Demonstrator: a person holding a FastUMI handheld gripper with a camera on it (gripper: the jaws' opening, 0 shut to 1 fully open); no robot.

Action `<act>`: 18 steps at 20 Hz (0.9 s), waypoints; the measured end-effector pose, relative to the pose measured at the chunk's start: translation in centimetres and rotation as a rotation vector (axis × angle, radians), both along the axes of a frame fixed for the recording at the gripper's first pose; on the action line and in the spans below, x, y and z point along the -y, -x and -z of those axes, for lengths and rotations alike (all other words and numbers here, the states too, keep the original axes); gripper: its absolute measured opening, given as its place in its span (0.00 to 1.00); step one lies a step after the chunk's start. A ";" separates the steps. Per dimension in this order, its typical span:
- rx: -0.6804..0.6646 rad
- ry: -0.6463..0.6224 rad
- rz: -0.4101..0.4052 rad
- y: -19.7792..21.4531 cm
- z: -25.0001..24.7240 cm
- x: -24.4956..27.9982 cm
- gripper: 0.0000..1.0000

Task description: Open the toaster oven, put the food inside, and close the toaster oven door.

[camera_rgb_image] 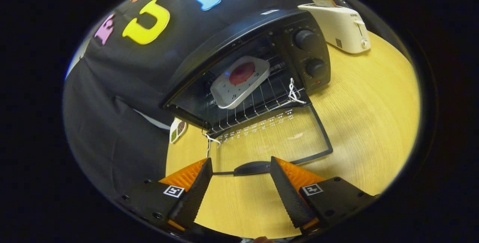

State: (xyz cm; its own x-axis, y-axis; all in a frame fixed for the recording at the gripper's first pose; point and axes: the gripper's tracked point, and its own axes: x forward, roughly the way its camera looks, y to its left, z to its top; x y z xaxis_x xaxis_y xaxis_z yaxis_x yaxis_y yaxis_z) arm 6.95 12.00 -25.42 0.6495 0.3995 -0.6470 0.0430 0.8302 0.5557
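A black toaster oven point(262, 48) stands on the wooden table with its glass door point(277, 138) folded down flat toward me. Inside, on the wire rack point(258, 104), rests a white tray point(239, 82) holding a round reddish piece of food point(242, 73). The door's dark handle point(252, 168) lies just ahead of my gripper point(239, 166), in the gap between the two fingertips. My fingers stand open and touch nothing. Two black knobs point(305, 39) sit on the oven's right panel.
A white pop-up toaster point(338, 26) stands beyond the oven to the right. A small card with green and brown patches point(177, 130) lies by the oven's left corner. White strings point(293, 93) hang at the door hinges. Bare wooden table point(366, 115) spreads to the right.
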 end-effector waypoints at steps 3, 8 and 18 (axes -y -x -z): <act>0.017 0.123 -0.116 2.4 0.9 -0.9 0.98; -0.086 0.348 -0.217 6.5 4.3 -0.3 0.98; -0.171 0.496 -0.078 3.7 8.1 1.4 0.98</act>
State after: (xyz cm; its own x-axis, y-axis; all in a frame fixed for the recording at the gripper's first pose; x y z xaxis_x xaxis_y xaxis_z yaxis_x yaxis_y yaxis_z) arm 3.26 10.61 -33.55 0.4991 0.0617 -0.8644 0.0261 0.9959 0.0862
